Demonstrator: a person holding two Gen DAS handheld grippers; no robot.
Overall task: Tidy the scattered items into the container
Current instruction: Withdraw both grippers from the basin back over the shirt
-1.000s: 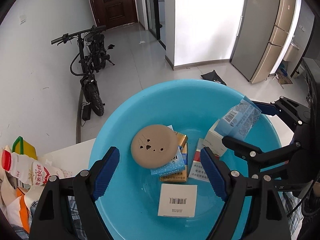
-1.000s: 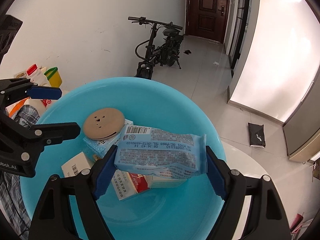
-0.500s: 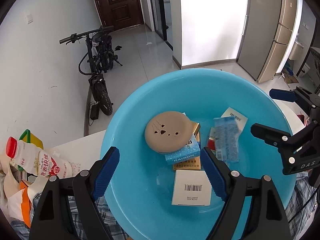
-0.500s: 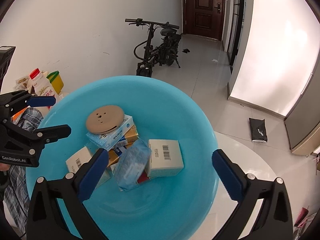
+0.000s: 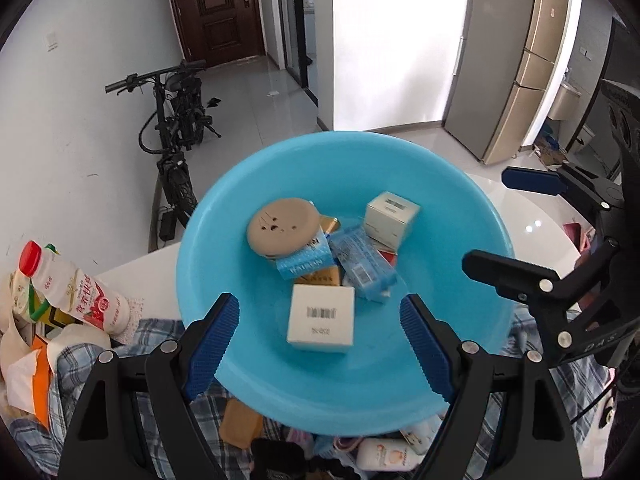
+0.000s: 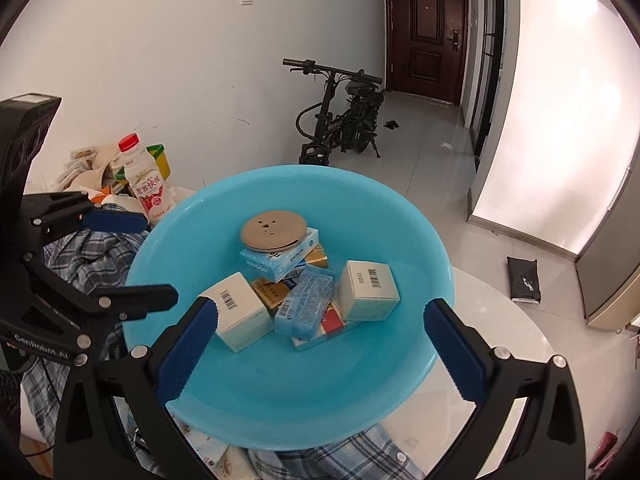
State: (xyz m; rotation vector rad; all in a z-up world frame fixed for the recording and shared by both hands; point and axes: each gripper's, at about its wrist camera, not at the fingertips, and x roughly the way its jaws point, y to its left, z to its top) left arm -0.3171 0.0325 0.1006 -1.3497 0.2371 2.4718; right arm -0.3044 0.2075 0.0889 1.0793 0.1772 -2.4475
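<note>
A blue plastic basin (image 5: 472,216) (image 6: 420,236) sits on a plaid cloth on the white table. Inside lie a tan round disc (image 5: 282,226) (image 6: 274,231), several small boxes, a white barcode box (image 5: 322,318) (image 6: 238,314), and a light blue snack packet (image 5: 362,268) (image 6: 306,298) on top of the pile. My left gripper (image 5: 320,340) is open and empty above the basin's near rim. My right gripper (image 6: 320,340) is open and empty, also above the basin's near side; its fingers (image 5: 530,182) show at the right in the left wrist view.
A milk bottle (image 5: 76,290) (image 6: 146,178) and cartons lie left of the basin. Small items, a tan case (image 5: 240,426) and a white tube (image 5: 386,454), lie on the plaid cloth (image 5: 80,364) below the basin's near rim. A bicycle (image 6: 340,116) stands on the floor beyond.
My right gripper opened and let go of the light blue snack packet, which dropped onto the pile in the basin. Both grippers have pulled back and up from the basin.
</note>
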